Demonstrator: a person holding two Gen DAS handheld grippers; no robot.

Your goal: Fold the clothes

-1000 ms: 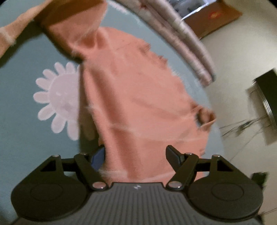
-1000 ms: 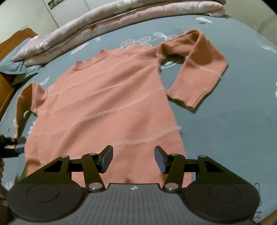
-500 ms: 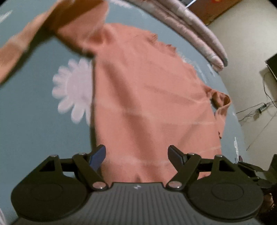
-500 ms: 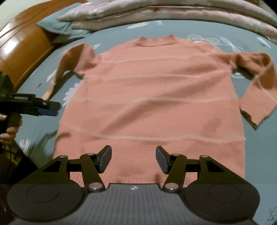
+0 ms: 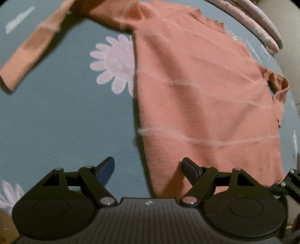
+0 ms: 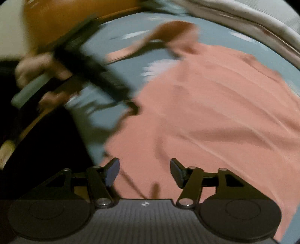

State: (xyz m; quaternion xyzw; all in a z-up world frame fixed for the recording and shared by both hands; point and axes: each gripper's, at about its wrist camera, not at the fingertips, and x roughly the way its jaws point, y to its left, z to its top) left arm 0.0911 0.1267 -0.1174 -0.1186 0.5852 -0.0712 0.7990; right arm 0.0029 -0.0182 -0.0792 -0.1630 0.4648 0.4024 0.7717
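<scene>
A salmon-pink sweater with pale stripes lies flat on a blue-grey bedsheet. One sleeve stretches to the upper left and the other sleeve is bunched at the right. My left gripper is open just above the sweater's lower side edge, pressing on nothing. In the blurred right wrist view my right gripper hovers over the sweater near its hem. Its jaws are opening and grip nothing. A hand holds the left gripper at the left.
A folded pink quilt lies along the far side of the bed. It is also in the right wrist view, as the quilt. A wooden headboard stands at the upper left. A white flower print marks the sheet beside the sweater.
The right gripper has swept left across the sweater while rolling, and its jaws now stand wider. The left gripper has tipped toward the sweater's side edge.
</scene>
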